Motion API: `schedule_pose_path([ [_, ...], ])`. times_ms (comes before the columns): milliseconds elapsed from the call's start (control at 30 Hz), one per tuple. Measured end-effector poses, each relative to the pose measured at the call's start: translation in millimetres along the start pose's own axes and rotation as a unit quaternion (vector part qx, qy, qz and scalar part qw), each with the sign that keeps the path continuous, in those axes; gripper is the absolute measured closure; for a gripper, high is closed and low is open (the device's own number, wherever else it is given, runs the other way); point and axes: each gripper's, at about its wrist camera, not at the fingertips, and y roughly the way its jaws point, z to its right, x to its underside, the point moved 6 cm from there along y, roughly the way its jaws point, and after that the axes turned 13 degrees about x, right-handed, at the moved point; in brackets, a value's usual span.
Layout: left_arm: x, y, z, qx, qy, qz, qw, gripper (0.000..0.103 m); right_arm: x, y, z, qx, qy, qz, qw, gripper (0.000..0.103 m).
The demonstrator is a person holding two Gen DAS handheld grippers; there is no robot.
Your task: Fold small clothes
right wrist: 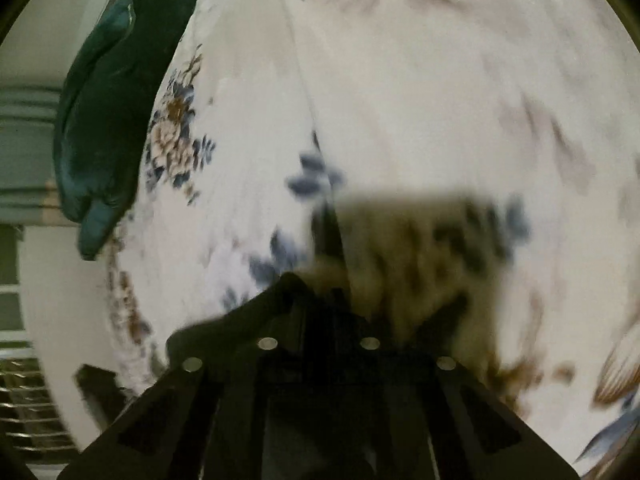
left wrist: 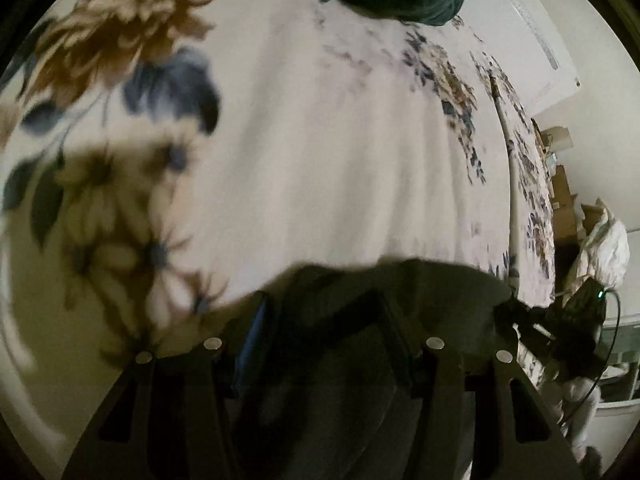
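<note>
I am holding a limp grey garment [left wrist: 360,380] by its edge, left gripper [left wrist: 320,320] and right gripper [right wrist: 320,312] both clamped on it, above the floral bedspread [left wrist: 340,140]; it looks light, soft and floppy.

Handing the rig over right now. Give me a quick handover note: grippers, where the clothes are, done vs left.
Left gripper: jaws partly apart with dark grey cloth bunched over and between them; the grip itself is hidden, so I can't confirm a hold.
Right gripper: jaws nearly closed, dark cloth draped over the left finger; whether it is pinched isn't clear.
Both point down at the floral bedsheet. A dark green garment lies at the far edge of the bed.
Done: no finished fold in view.
Left: lay the grey piece flat, fold it, then take the green one.
</note>
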Motion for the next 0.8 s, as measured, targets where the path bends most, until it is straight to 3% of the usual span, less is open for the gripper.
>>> schedule_pose_path([
  [133, -1.3, -10.9, 4.9, -0.014, 0.026, 0.012, 0.9995, 0.052, -6.2, -20.2, -3.7, 0.024, -0.025, 0.023, 0.999, 0.091],
  [233, 5.2, -23.4, 2.1, -0.023, 0.033, 0.019, 0.9990, 0.052, 8.7, -28.9, 11.8, 0.007, -0.015, -0.006, 1.000, 0.078],
  [300, 10.3, -31.6, -2.5, -0.020, 0.028, 0.024, 0.9991, 0.052, 22.2, -28.3, 21.2, -0.001, -0.020, -0.022, 1.000, 0.077],
  [433, 20.7, -44.7, -8.7, -0.016, 0.014, 0.036, 0.9991, 0.052, 37.5, -8.6, 25.1, 0.030, -0.055, -0.038, 0.997, 0.078],
  [500, 25.9, -49.8, -11.6, -0.017, 0.007, 0.040, 0.9990, 0.052, 34.8, -3.2, 25.6, 0.046, -0.055, -0.023, 0.997, 0.095],
  [567, 31.3, -54.4, -13.1, -0.014, 0.003, 0.042, 0.9990, 0.052, 30.2, -3.0, 21.8, 0.064, -0.062, -0.004, 0.996, 0.101],
  [667, 37.9, -59.5, -14.3, -0.012, 0.002, 0.040, 0.9991, 0.052, 17.5, -16.6, 7.5, 0.122, -0.095, 0.057, 0.986, 0.101],
  [800, 46.2, -66.7, -18.4, -0.007, 0.000, 0.033, 0.9994, 0.052, 5.6, -22.4, -10.4, 0.165, -0.135, 0.091, 0.973, 0.101],
])
